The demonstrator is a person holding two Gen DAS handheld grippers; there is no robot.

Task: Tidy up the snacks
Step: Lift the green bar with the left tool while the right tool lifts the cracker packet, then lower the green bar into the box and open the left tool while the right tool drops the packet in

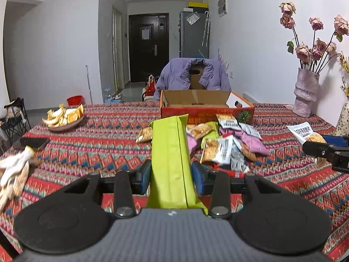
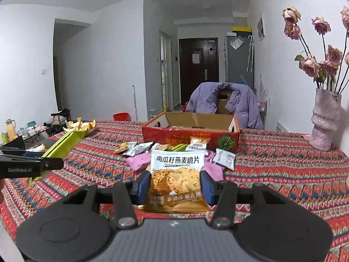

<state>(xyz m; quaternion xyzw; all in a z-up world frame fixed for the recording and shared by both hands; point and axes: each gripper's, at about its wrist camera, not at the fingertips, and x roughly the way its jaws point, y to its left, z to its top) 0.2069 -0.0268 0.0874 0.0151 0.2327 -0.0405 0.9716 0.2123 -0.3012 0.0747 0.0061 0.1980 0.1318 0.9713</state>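
Note:
My left gripper (image 1: 171, 179) is shut on a long green snack packet (image 1: 169, 152) and holds it above the patterned tablecloth; it also shows in the right wrist view (image 2: 63, 145). My right gripper (image 2: 174, 185) is shut on a white and gold oat crisp packet (image 2: 176, 174), also seen at the right in the left wrist view (image 1: 305, 132). A pile of small snack packets (image 1: 226, 144) lies in front of an open red cardboard box (image 1: 205, 109), which shows in the right wrist view too (image 2: 189, 135).
A plate of orange peels (image 1: 64, 115) sits far left on the table. White gloves (image 1: 13, 174) and a dark phone (image 1: 30, 142) lie at the left edge. A pink vase with dried roses (image 1: 305, 91) stands far right. A chair with a purple jacket (image 1: 192, 76) is behind the box.

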